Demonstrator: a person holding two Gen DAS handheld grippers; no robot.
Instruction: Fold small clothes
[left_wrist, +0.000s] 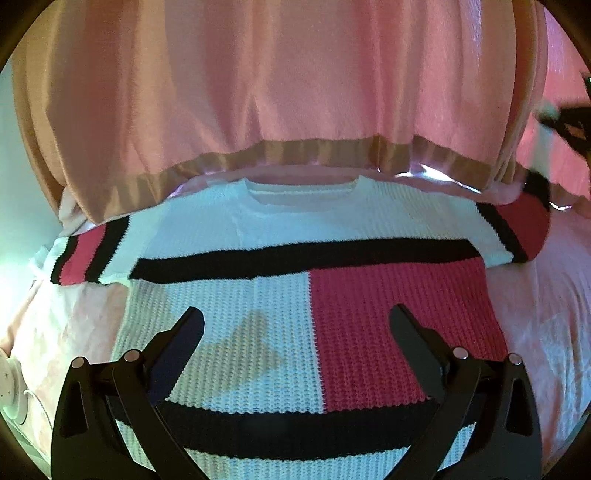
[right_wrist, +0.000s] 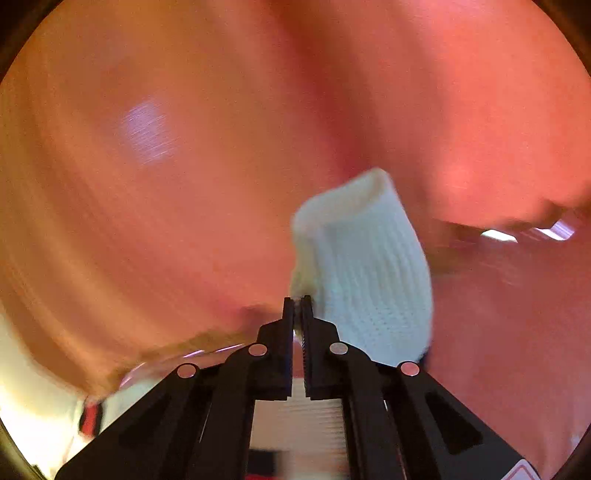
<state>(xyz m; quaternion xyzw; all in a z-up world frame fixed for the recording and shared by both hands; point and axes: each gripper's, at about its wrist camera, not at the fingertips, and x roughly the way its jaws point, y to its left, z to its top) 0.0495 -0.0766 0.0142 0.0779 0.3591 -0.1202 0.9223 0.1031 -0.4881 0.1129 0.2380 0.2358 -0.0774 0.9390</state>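
Note:
A small knit sweater (left_wrist: 280, 306) with white, pink-red and black blocks lies flat on the pink bed sheet, neck away from me. My left gripper (left_wrist: 295, 317) is open, jaws wide apart, hovering just above the sweater's lower body. Its left sleeve (left_wrist: 85, 254) lies spread out. My right gripper (right_wrist: 298, 301) is shut on the white cuff (right_wrist: 365, 266) of the right sleeve and holds it lifted; this view is motion-blurred. In the left wrist view the right gripper shows as a dark blur at the far right edge (left_wrist: 570, 123).
A pink blanket with a tan satin border (left_wrist: 295, 110) is heaped behind the sweater's neck. Pale pink sheet (left_wrist: 546, 302) lies on both sides of the sweater. A white object with a cable (left_wrist: 11, 391) lies at the left edge.

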